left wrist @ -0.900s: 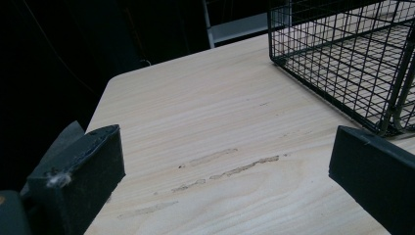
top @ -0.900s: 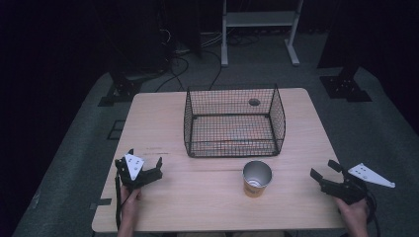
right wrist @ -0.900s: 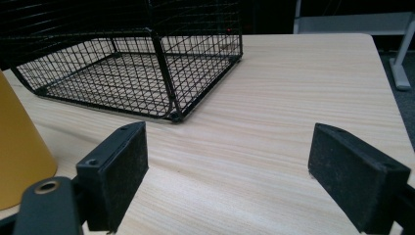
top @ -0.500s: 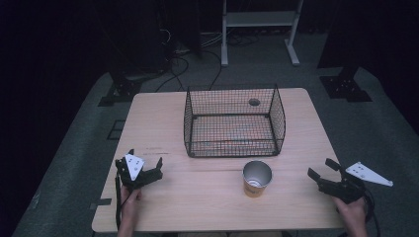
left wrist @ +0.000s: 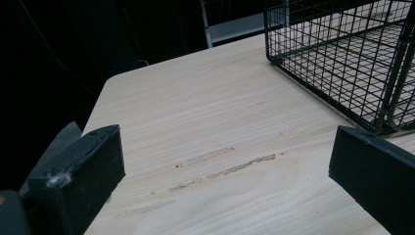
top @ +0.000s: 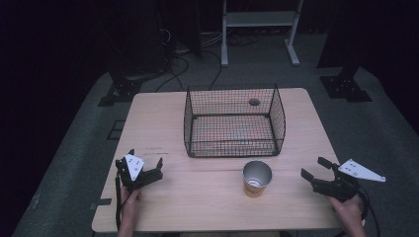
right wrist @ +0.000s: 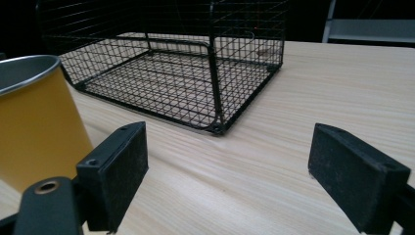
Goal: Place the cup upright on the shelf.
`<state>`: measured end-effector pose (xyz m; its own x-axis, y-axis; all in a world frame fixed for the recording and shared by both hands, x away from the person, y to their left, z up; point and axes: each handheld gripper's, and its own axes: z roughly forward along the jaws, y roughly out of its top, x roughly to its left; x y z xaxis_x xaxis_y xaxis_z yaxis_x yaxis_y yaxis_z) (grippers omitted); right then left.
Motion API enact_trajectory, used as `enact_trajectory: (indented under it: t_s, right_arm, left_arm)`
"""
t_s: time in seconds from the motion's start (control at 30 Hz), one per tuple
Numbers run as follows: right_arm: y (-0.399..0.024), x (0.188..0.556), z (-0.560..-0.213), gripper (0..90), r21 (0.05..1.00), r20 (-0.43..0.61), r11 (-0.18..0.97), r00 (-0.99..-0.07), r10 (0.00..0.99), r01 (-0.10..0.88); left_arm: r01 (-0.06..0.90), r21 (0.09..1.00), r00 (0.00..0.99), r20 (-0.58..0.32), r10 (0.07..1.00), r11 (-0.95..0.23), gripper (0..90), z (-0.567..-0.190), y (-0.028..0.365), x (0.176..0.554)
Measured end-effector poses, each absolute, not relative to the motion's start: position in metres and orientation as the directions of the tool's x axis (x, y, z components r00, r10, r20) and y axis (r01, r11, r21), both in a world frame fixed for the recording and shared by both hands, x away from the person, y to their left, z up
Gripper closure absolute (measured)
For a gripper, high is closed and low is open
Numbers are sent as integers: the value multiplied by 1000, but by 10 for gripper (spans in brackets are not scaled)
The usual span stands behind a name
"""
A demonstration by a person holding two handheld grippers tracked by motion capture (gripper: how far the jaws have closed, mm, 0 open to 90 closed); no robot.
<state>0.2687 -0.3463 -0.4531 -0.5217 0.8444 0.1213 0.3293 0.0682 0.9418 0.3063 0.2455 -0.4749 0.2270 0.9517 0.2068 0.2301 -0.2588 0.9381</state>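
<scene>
An orange paper cup (top: 257, 178) with a silvery inside stands upright on the wooden table (top: 207, 197), just in front of a black wire basket (top: 232, 122). My right gripper (top: 313, 168) rests open near the table's right edge, to the right of the cup. In the right gripper view the cup (right wrist: 34, 117) stands left of the spread jaws and the basket (right wrist: 171, 63) lies ahead. My left gripper (top: 144, 161) is open at the front left, nothing between its fingers. The left gripper view has the basket's corner (left wrist: 352, 58) at upper right.
The basket looks empty and sits at the table's middle back. A small round hole (top: 254, 102) shows in the tabletop behind it. A metal stand (top: 257, 24) and cables lie on the dark floor beyond the table.
The right gripper has shifted slightly left, toward the cup. The left gripper has not moved.
</scene>
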Motion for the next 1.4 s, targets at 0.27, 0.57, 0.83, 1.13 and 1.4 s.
enact_trajectory:
  t_s: [0.27, 0.57, 0.83, 1.13, 1.4]
  right_arm:
    - [-339, 261, -442, 142, 947, 105, 84, -546, 831, 311]
    - [-325, 255, -437, 141, 945, 73, 136, -599, 797, 297]
    - [-311, 250, -436, 137, 940, 42, 187, -641, 766, 285]
    - [-298, 247, -437, 136, 932, 30, 226, -683, 730, 282]
    - [-284, 245, -439, 127, 925, 14, 263, -717, 697, 274]
  left_arm:
    - [230, 936, 229, 213, 950, -265, 0, -475, 244, 306]
    - [230, 936, 230, 213, 950, -265, 0, -475, 244, 306]
    - [228, 937, 231, 213, 949, -266, 0, -475, 244, 306]
    - [229, 936, 233, 215, 948, -268, 0, -475, 244, 306]
    - [228, 936, 232, 215, 949, -268, 0, -475, 244, 306]
